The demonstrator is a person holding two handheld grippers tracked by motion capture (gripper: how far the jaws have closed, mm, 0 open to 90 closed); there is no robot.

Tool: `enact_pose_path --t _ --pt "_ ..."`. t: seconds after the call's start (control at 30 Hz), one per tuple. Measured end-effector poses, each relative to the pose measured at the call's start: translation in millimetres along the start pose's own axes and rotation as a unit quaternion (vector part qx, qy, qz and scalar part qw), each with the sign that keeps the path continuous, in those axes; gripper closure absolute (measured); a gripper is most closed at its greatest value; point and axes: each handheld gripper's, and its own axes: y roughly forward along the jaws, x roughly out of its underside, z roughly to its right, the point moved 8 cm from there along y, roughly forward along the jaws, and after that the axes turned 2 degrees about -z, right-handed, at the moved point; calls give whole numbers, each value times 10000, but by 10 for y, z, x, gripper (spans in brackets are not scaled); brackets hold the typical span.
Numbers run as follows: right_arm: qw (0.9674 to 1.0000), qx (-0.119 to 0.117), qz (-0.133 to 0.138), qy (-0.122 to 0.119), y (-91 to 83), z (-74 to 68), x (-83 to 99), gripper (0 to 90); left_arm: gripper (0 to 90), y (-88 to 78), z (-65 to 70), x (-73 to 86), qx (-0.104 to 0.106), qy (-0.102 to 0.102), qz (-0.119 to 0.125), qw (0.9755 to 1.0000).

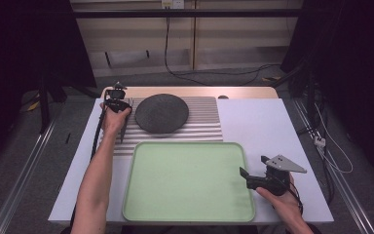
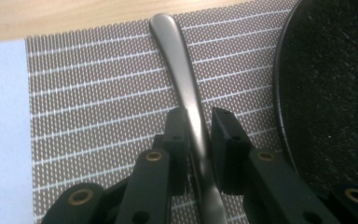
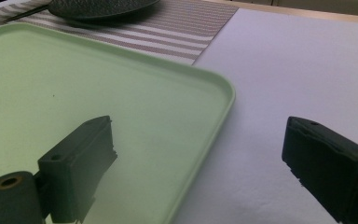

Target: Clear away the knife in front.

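A metal utensil lies on the striped placemat, its rounded handle end pointing at the wooden table edge. My left gripper is shut on the handle's narrow middle, one black pad on each side. In the high view the left gripper sits at the mat's far left, beside the dark round plate. My right gripper hovers open and empty over the right rim of the pale green tray. In the right gripper view its jaws straddle that rim.
The plate lies just to the right of the utensil. A white sheet covers the table around the tray and mat. Wooden tabletop shows at the far edge. Cables run over the floor behind.
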Motion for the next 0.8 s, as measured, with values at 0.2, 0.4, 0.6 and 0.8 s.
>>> enact_pose_path --t 0.2,0.4,0.6,0.8 --pt "10000 -5 11 -8 -2 -6 -4 95 792 -38 -15 32 146 -44 -288 9995" --pt "10000 10 0 -18 3 -4 -4 95 797 -67 -7 55 142 121 -517 9985" --pt "10000 12 -18 -13 14 0 -3 95 798 -84 6 78 51 257 -554 9981" --pt "10000 13 -24 -13 12 -7 -3 95 800 -93 17 83 -35 349 -550 9979"
